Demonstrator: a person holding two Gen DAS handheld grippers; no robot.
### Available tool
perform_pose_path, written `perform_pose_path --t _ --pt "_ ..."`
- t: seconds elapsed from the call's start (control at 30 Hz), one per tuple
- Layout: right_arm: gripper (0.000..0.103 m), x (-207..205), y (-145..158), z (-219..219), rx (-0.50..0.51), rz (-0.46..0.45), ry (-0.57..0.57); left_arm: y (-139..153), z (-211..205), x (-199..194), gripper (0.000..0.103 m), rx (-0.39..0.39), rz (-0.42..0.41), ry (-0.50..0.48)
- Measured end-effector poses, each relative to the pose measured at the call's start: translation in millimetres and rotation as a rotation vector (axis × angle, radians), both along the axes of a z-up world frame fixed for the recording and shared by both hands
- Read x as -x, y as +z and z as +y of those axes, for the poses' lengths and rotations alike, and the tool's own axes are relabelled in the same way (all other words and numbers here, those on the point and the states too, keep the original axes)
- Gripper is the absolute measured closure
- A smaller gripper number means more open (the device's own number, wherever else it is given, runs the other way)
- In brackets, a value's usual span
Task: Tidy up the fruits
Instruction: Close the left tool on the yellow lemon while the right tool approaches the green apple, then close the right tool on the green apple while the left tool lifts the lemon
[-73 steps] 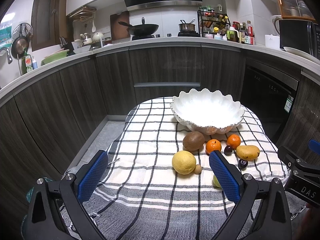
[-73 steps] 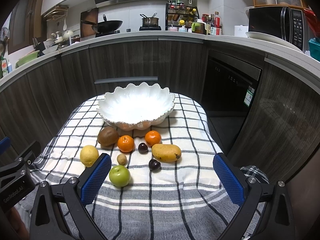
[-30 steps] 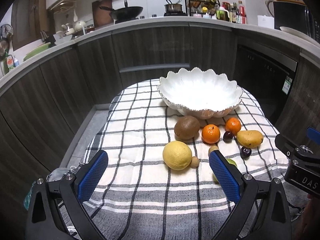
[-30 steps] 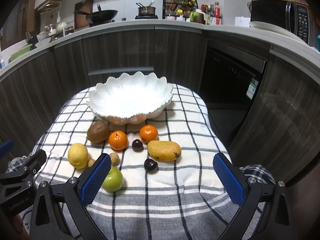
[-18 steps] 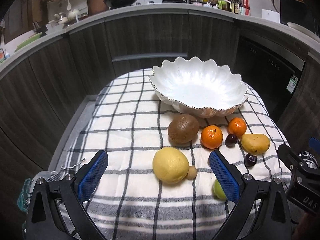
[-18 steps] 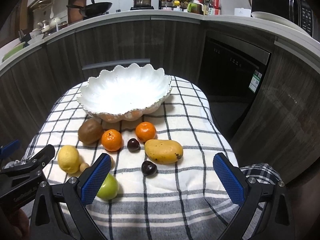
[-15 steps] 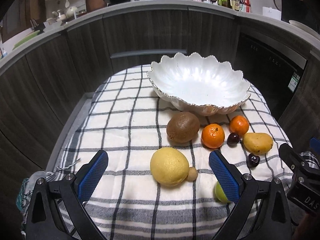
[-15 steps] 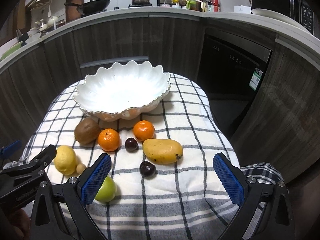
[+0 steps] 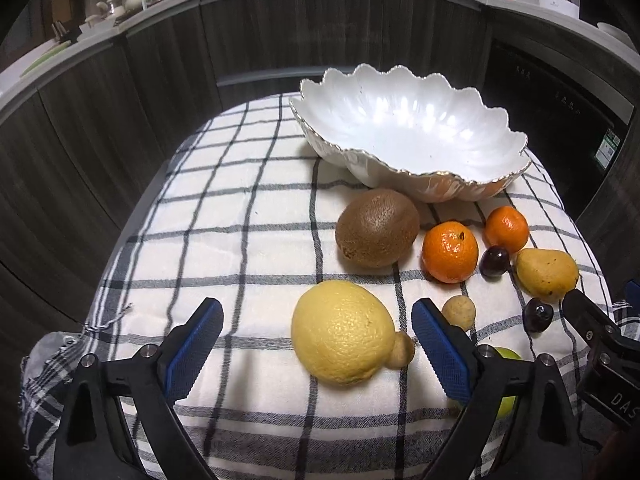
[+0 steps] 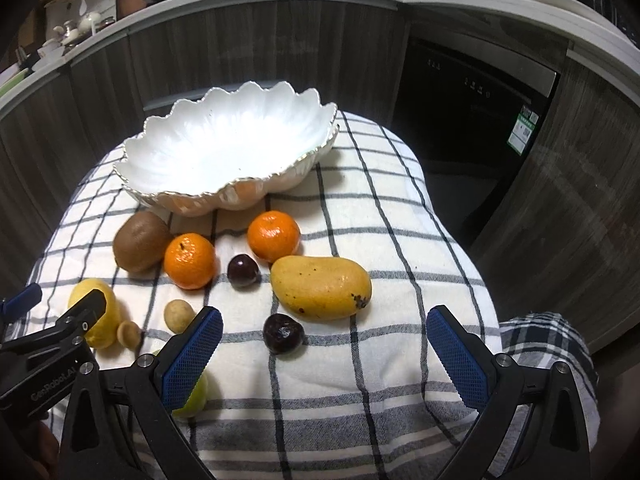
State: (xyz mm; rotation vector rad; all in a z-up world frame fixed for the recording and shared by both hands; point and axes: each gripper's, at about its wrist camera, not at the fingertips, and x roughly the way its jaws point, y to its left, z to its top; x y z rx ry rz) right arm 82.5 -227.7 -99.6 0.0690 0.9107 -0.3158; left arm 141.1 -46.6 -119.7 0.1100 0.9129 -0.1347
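Observation:
An empty white scalloped bowl (image 9: 408, 132) (image 10: 232, 148) stands at the back of a checked cloth. In front of it lie a kiwi (image 9: 378, 233), two tangerines (image 9: 450, 251) (image 10: 273, 235), two dark plums (image 10: 243, 270) (image 10: 283, 333), a yellow mango (image 10: 320, 286), a lemon (image 9: 342, 331), small brown fruits (image 9: 458, 312) and a green apple (image 10: 194, 398), partly hidden by a finger. My left gripper (image 9: 316, 346) is open around the lemon. My right gripper (image 10: 326, 354) is open just short of the near plum and mango.
The checked cloth (image 9: 240, 220) covers a small round table whose edges drop off on all sides. Dark curved kitchen cabinets (image 10: 240, 48) ring the table. A dishwasher front (image 10: 472, 92) stands at the right.
Both grippers have moved forward and down toward the fruit. The lemon now lies between the left fingers, and the plum and mango are closer to the right gripper.

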Motion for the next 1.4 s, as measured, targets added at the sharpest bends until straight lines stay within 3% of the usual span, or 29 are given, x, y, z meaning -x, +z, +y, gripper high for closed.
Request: perform_pose_path --t 0.2,0.53,0.6,0.67,0.87,1.4 --pt "0.000 -5 -11 -2 0.004 0.037 -0.007 -17 -3 -8 0.022 0.022 0.051 -0.001" --pt "0.000 -9 -19 0 0.013 0.068 0.000 -30 3 -11 0.025 0.083 0.091 0.020" --pt "0.000 -9 -19 0 0.013 0.067 -0.002 -30 3 -11 0.039 0.100 0.091 0.015" --pt "0.000 -8 -18 -1 0.007 0.062 -0.005 -29 1 -11 0.045 0.119 0.096 -0.003" --pt "0.000 -7 -14 0 0.012 0.051 -0.003 -25 3 -8 0.046 0.129 0.107 -0.014" --pt "0.000 3 3 31 0.023 0.001 0.079 7 38 15 0.046 0.073 0.021 0.052"
